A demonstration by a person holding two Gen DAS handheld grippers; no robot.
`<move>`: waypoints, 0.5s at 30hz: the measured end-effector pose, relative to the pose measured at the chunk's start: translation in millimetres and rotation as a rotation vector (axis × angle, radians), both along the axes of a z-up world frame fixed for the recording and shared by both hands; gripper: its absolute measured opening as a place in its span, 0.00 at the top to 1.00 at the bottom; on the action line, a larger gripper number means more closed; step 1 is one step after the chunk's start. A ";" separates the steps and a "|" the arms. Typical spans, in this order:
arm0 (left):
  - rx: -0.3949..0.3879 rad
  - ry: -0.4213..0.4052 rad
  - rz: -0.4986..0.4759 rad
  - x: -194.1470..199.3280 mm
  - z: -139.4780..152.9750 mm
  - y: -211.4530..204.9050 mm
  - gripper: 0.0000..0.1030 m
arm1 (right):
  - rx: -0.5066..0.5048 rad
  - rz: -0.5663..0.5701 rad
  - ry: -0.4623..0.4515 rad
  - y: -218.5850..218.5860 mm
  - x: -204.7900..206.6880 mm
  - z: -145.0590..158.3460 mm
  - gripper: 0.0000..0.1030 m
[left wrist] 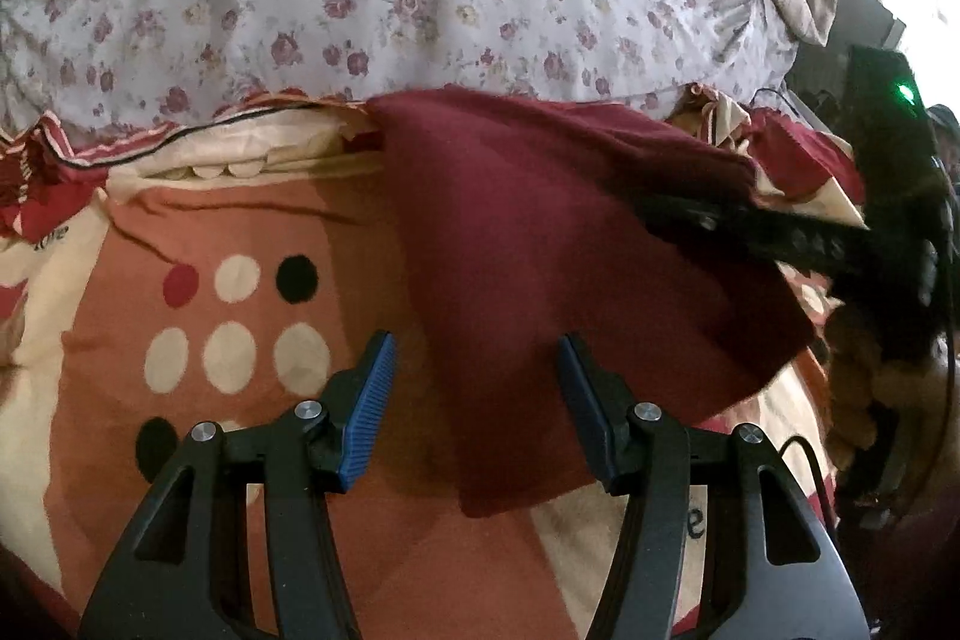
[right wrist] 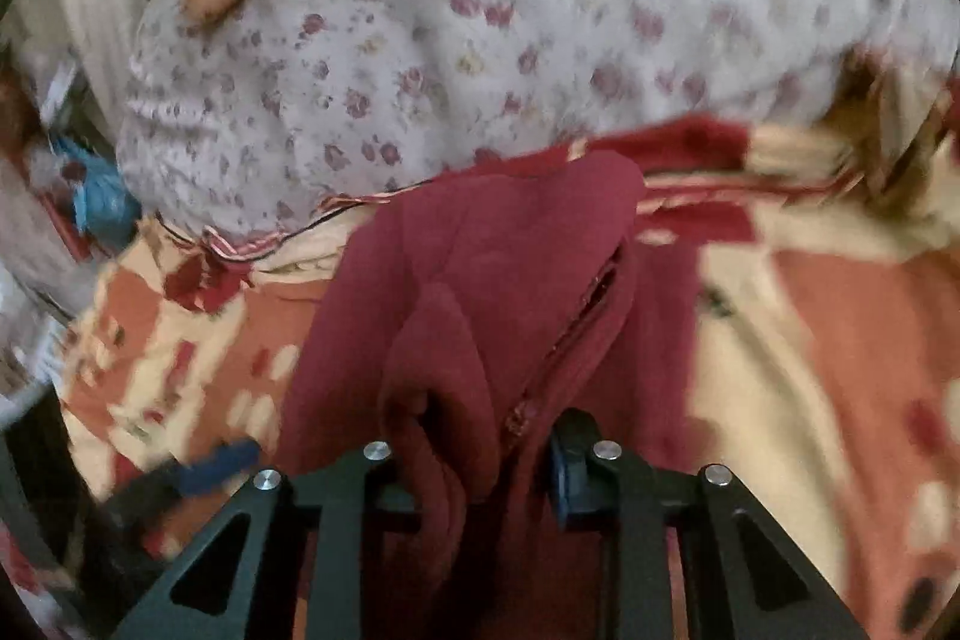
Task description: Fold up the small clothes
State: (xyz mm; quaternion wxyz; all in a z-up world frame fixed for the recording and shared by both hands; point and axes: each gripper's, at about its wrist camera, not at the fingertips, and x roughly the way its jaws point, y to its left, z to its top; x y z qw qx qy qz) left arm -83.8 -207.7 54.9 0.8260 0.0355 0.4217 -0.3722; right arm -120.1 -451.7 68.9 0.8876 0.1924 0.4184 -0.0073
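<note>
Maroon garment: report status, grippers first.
Left gripper open, hovering over the maroon garment. Right gripper shut on bunched maroon cloth. Garment part folded on the patterned bedspread. Nothing blocking.

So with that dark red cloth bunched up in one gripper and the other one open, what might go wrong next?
The right gripper holds the maroon garment in a thick bunch, so layers could slip loose or the fold could come out crooked. The left gripper hangs open over the garment's near edge; closing there, it might also pinch the patterned blanket beneath. The right wrist view is blurred, which suggests fast motion, so the cloth may drag.
</note>
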 end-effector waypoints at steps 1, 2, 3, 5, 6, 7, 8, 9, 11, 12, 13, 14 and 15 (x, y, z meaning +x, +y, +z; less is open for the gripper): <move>-0.005 0.009 -0.004 1.0 -1.8 -1.3 0.39 | -0.014 -0.024 0.006 -5.0 -5.7 -2.3 0.74; -0.011 0.023 -0.003 2.7 -4.6 -3.1 0.38 | -0.005 -0.044 0.020 -10.3 -6.1 -7.6 0.74; -0.014 0.034 -0.002 3.7 -6.6 -4.0 0.38 | 0.014 -0.065 0.038 -15.9 -5.4 -16.6 0.74; -0.009 0.044 -0.001 3.9 -9.7 -6.0 0.38 | 0.027 -0.081 0.051 -21.6 -4.8 -32.9 0.74; -0.001 0.041 -0.001 3.0 -10.0 -6.1 0.38 | 0.037 -0.085 0.043 -23.0 -7.4 -34.1 0.72; 0.004 0.035 0.000 2.1 -9.5 -5.9 0.38 | 0.056 -0.090 0.045 -24.6 -10.7 -31.5 0.70; 0.007 0.028 0.001 1.3 -8.8 -6.0 0.38 | 0.073 -0.093 0.049 -26.4 -14.1 -28.1 0.67; 0.010 0.023 0.002 0.8 -8.4 -5.8 0.38 | 0.083 -0.098 0.052 -27.9 -18.7 -24.6 0.61; 0.011 0.021 0.003 0.5 -7.8 -6.0 0.38 | 0.060 -0.134 0.063 -30.5 -29.0 -14.1 0.53; 0.011 0.019 0.002 0.3 -7.6 -6.4 0.38 | 0.038 -0.145 0.058 -29.4 -33.5 -7.1 0.53; 0.013 0.018 0.001 0.5 -8.1 -6.5 0.38 | 0.020 -0.150 0.044 -28.6 -38.9 0.7 0.53; 0.014 0.017 0.002 0.6 -8.4 -6.7 0.38 | -0.007 -0.165 0.022 -27.3 -45.3 11.3 0.53; 0.015 0.019 0.003 1.0 -8.9 -7.0 0.38 | -0.032 -0.174 -0.006 -24.6 -49.2 21.0 0.53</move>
